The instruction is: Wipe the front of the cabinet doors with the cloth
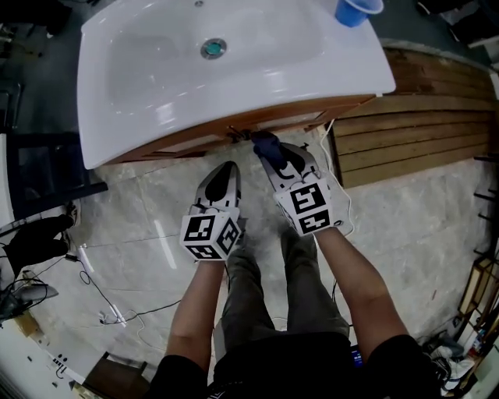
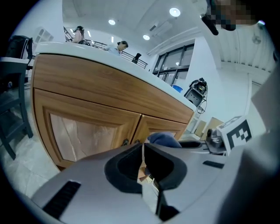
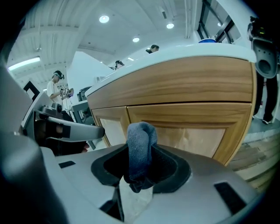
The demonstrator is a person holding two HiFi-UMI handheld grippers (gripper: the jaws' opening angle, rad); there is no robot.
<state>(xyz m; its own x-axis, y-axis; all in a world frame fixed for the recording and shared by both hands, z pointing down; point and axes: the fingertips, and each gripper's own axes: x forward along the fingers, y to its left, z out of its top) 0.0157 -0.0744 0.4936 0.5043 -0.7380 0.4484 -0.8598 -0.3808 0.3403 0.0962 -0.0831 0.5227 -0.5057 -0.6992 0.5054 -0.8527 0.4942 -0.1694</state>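
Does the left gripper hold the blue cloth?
No, the left gripper has its jaws together on nothing; the cloth is pinched in the right gripper.

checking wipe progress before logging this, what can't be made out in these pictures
- Cabinet doors: in the head view the basin overhangs and hides their fronts.
- Door bottoms: in both gripper views the left gripper and right gripper cover them.
- Whether the cloth touches a door: the right gripper view gives no depth.
- Blue cup: head view, cut off by the top edge.
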